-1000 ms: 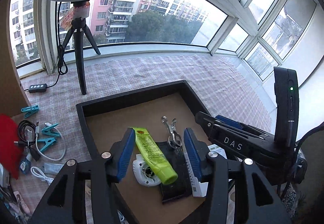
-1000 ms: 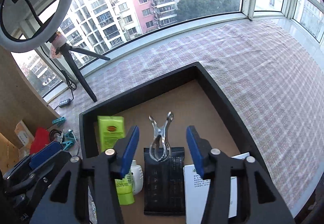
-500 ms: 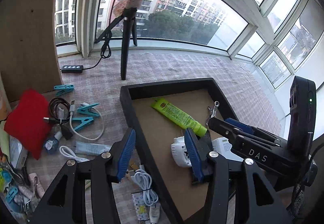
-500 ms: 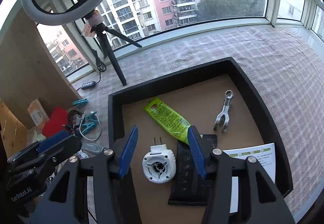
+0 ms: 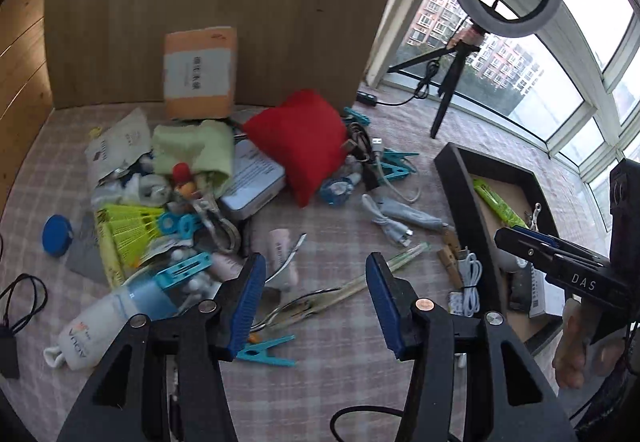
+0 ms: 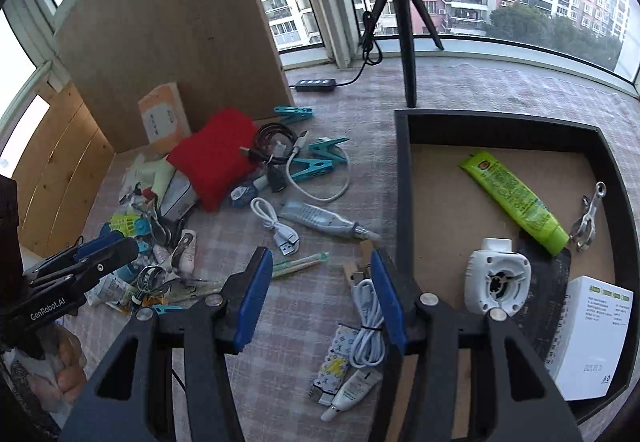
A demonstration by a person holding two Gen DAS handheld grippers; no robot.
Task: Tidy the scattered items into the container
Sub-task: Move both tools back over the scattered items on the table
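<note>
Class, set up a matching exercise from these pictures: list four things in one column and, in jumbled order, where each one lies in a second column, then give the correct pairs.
Things:
1. lime green squeeze tube
2. red fabric pouch
3. orange and white carton
4. coiled white USB cable

Places:
A. leaning against the wooden board
B. on the checked cloth just outside the tray's left wall
C. inside the black tray
D. on top of the clutter pile

Pairs: 1-C, 2-D, 3-A, 4-B

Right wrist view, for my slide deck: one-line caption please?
Open right gripper hovers over cluttered checked cloth beside the black tray holding a green tube.
</note>
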